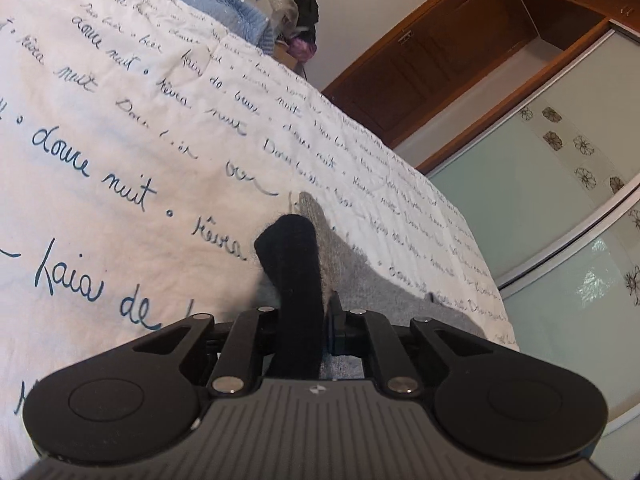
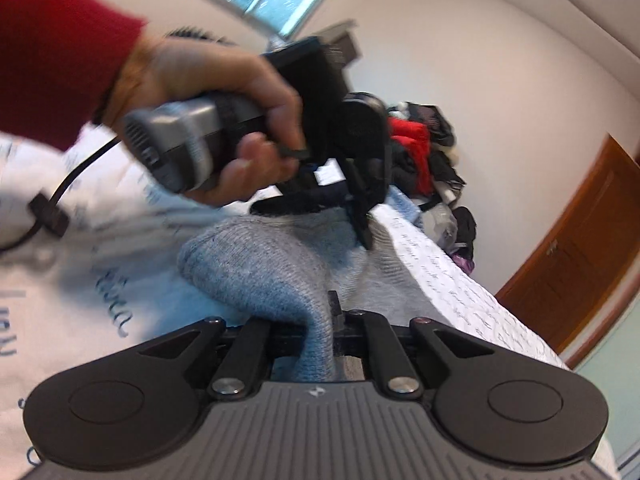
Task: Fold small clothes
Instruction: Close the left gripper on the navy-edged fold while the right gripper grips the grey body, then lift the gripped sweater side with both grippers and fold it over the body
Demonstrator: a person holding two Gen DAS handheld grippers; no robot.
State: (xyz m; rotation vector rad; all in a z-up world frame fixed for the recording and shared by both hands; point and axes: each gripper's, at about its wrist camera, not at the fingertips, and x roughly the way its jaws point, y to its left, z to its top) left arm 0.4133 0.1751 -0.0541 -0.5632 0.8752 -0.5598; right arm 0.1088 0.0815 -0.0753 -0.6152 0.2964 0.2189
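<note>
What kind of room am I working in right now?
Most likely a bedroom. The work surface is a bed with a white quilt printed with script, there is a wardrobe with frosted sliding doors, and a pile of clothes sits at the far end of the bed.

The left gripper [image 1: 308,312] and right gripper [image 2: 320,316] are both clamped on cloth, the red-sleeved left hand [image 2: 224,120] gripping its handle.
</note>
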